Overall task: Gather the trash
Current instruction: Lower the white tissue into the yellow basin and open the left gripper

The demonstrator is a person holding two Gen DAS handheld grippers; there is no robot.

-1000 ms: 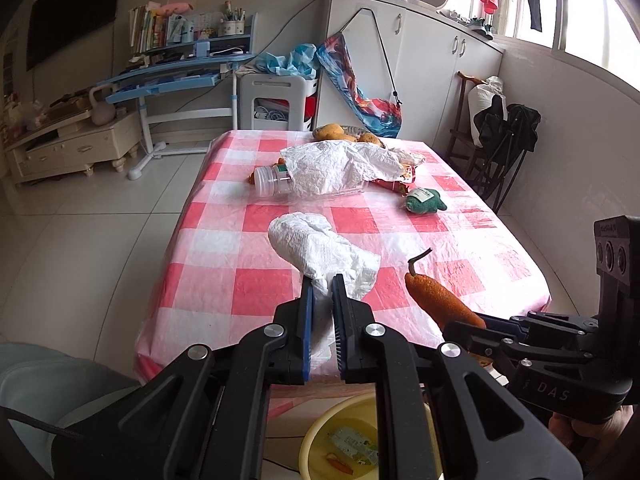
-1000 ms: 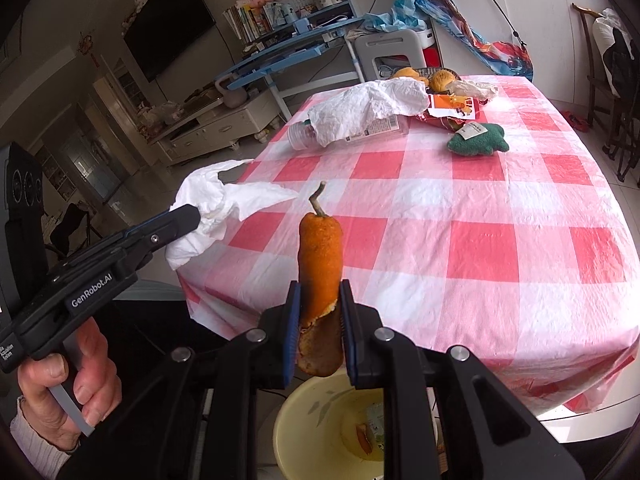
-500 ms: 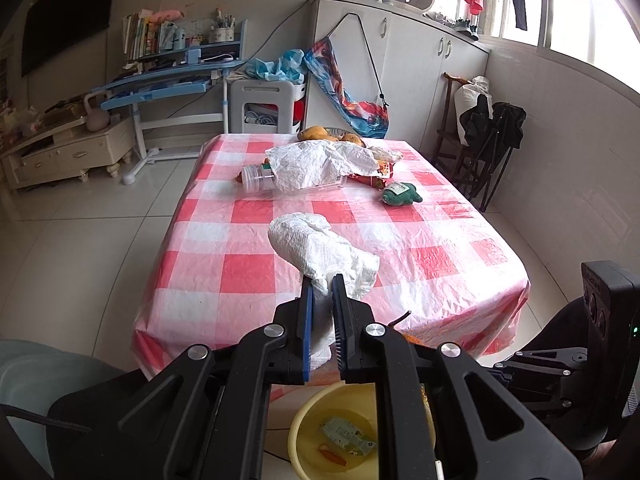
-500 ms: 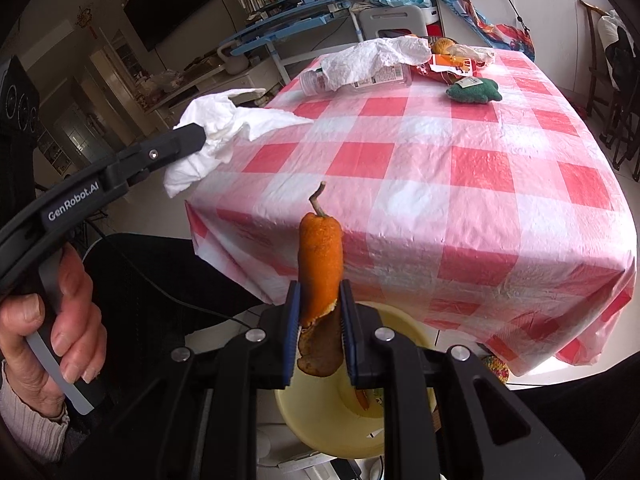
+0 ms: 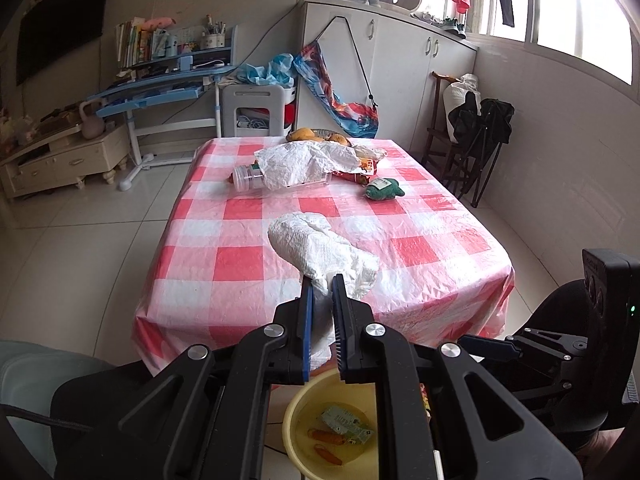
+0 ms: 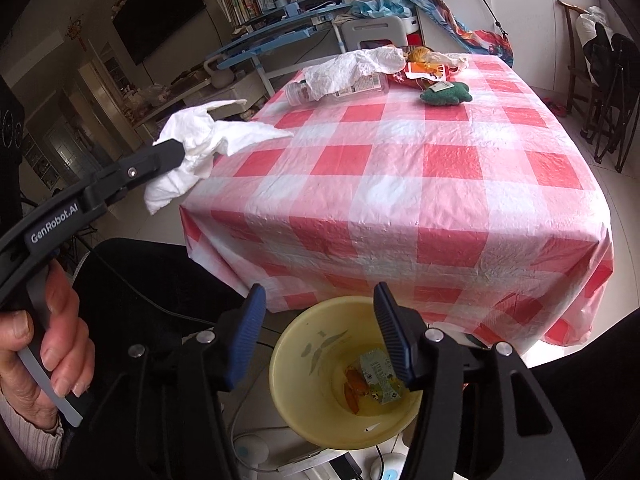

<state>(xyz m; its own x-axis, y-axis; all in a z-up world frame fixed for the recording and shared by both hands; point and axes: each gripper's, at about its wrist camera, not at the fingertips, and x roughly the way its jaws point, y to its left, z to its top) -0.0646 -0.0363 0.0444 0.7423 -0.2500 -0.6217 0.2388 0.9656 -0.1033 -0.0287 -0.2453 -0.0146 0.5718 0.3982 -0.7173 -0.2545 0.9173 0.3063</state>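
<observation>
My left gripper point(image 5: 320, 292) is shut on a crumpled white tissue point(image 5: 320, 248) and holds it in the air near the table's front edge; the tissue also shows in the right wrist view point(image 6: 200, 148). My right gripper point(image 6: 318, 304) is open and empty above a yellow bin point(image 6: 304, 360) on the floor. Orange peel point(image 6: 354, 386) and a green wrapper point(image 6: 378, 372) lie in the bin. The bin also shows in the left wrist view point(image 5: 296, 420).
A table with a red-and-white checked cloth point(image 6: 400, 184) carries a plastic bottle point(image 6: 340, 88) under a white bag point(image 6: 352, 66), a green toy point(image 6: 446, 94), a red packet point(image 6: 424, 74) and fruit point(image 5: 306, 134). Chairs point(image 5: 476, 140) stand at the right wall.
My right gripper moved down over the bin and opened; the orange peel it held dropped into the bin. My left gripper drew back from the table with the tissue.
</observation>
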